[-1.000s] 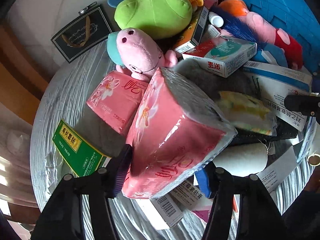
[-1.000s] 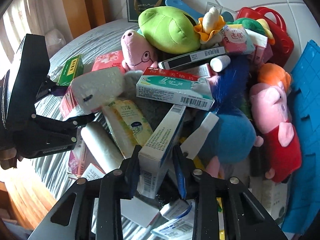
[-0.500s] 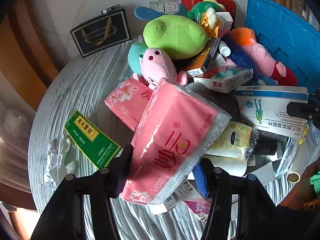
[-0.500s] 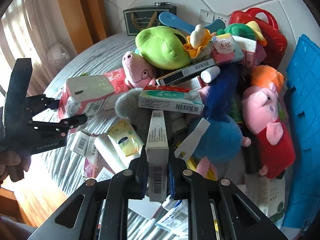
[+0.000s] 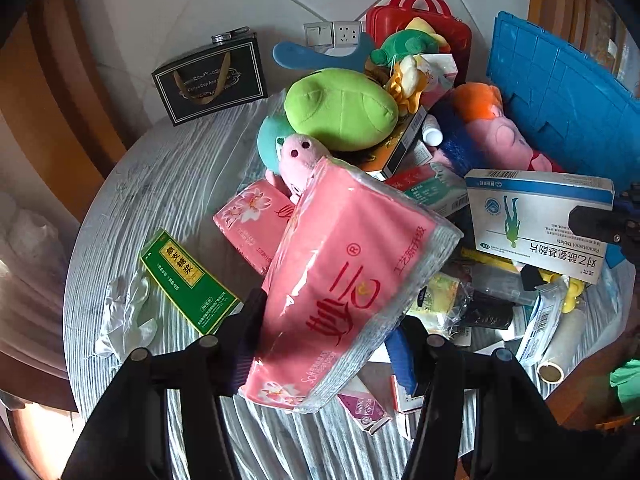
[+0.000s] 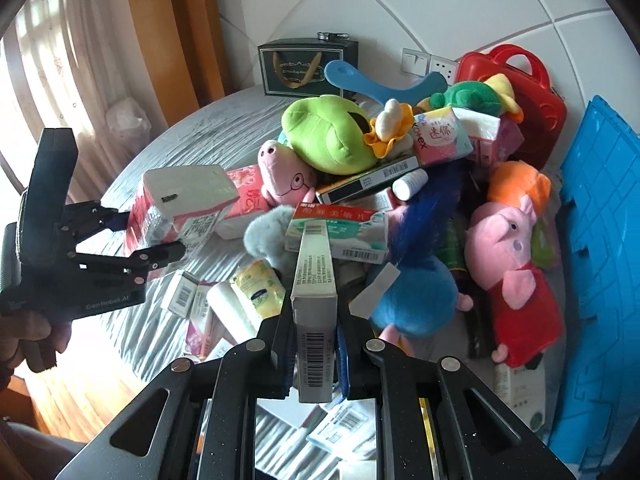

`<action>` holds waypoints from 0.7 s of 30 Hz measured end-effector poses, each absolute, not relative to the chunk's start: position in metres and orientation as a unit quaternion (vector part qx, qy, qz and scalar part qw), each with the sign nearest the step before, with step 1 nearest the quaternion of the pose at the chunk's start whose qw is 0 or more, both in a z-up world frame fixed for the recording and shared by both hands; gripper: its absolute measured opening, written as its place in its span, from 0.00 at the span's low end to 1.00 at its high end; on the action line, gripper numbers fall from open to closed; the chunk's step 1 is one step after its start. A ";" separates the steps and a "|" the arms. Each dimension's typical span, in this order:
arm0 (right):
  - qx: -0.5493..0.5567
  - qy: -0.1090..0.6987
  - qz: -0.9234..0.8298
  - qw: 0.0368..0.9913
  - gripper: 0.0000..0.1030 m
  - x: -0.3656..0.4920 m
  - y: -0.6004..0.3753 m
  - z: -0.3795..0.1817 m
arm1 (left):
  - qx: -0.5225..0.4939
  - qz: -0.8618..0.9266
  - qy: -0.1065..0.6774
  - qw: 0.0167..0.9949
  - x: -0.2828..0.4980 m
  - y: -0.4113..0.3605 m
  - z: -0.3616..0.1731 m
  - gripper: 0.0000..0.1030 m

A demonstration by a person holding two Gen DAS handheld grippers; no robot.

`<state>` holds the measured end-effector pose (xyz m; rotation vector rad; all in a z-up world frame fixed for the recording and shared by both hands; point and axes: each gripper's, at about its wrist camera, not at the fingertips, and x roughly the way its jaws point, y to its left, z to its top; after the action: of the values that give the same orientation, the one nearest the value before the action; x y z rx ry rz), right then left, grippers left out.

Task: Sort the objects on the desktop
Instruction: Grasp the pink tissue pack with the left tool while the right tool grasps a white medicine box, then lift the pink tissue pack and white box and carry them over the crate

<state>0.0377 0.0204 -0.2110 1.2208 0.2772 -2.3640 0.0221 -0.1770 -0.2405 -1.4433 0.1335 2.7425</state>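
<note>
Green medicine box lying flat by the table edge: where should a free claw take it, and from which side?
Across its narrow width at mid-length, from above: the green medicine box lies flat, long and slim, with bare table along both long edges.

The right gripper (image 6: pixel 313 344) clamps a white medicine box (image 6: pixel 314 296) on its narrow sides, held above the round table (image 6: pixel 192 140). At the left edge of the table, the left gripper (image 6: pixel 154 236) grips a pink tissue pack (image 6: pixel 180 204). A blue crate (image 6: pixel 600 280) stands at the right edge, beside a pink pig plush (image 6: pixel 516 264).
</note>
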 end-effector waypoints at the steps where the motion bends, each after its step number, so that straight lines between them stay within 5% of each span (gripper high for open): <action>1: 0.442 0.099 -0.862 0.228 0.15 0.038 0.023 -0.208 | -0.463 0.885 0.047 0.020 0.022 -0.173 -0.236 0.54; 21: 0.410 0.064 -0.887 0.203 0.15 0.028 0.096 -0.161 | -0.408 0.910 0.074 0.025 0.012 -0.097 -0.141 0.54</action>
<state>0.0284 0.0959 -0.1609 1.1431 0.1793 -2.4753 0.0117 -0.0968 -0.1414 -1.2611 0.2289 2.8136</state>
